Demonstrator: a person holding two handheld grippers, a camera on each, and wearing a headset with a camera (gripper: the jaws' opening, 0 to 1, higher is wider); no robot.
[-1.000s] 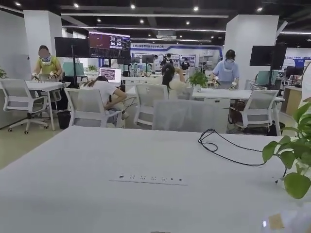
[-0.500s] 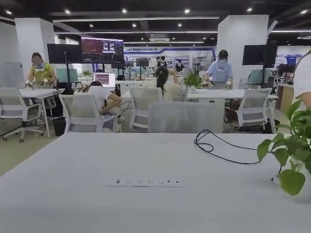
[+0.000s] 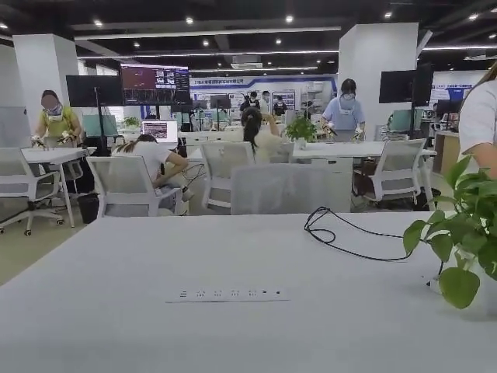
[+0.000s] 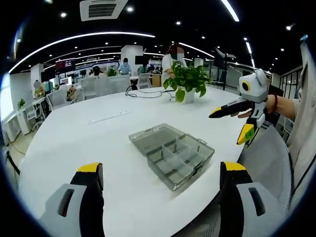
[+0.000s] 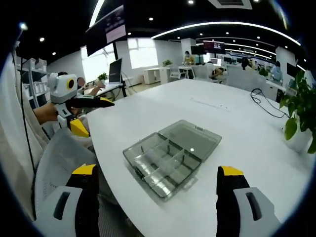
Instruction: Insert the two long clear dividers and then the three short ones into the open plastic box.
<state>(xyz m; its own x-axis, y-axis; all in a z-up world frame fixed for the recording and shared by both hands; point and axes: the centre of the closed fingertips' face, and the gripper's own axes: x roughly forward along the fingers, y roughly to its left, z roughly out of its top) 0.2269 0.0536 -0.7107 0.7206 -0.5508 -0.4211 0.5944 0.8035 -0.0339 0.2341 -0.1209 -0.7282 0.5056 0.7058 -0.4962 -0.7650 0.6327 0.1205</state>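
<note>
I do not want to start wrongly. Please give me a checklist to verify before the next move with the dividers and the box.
1. Box lid open flat: ok.
2. Left gripper open, empty: ok.
3. Right gripper open, empty: ok.
4. Box free for dividers: not ok, partitions already stand inside.
5. Loose dividers located: cannot tell.
6. Head view aimed at box: not ok, it faces the cable and plant.
</note>
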